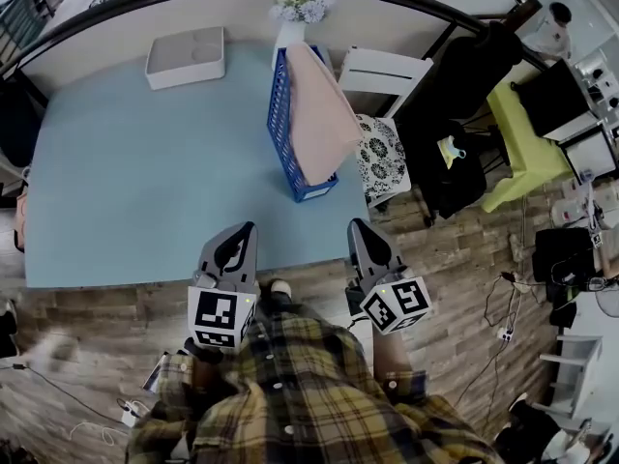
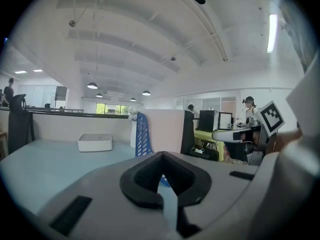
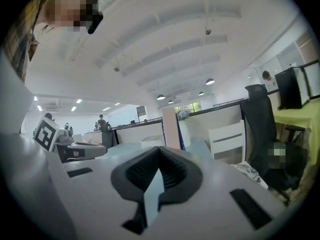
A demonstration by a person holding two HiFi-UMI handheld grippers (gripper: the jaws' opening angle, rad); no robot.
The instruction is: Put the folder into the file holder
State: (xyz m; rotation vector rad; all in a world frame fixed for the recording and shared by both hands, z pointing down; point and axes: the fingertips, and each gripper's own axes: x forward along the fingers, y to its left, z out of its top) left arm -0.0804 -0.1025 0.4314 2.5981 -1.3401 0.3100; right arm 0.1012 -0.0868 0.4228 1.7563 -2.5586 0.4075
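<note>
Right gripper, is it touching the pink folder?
Apart. The head view shows the right gripper by the near edge of the table, with bare tabletop between it and the folder in the holder.

Light-blue table (image 1: 126,191), top view. On it: white box (image 1: 186,57) at 11 o'clock; blue file holder (image 1: 282,124) at 1 o'clock, nr right edge; vase (image 1: 288,35) w/ flowers just behind holder.

The holder (image 1: 280,129) stands upper centre on the table (image 1: 116,191), folder (image 1: 324,114) in it; box (image 1: 186,58) at upper left, vase (image 1: 290,35) behind the holder, chair (image 1: 387,71) right of it.
</note>
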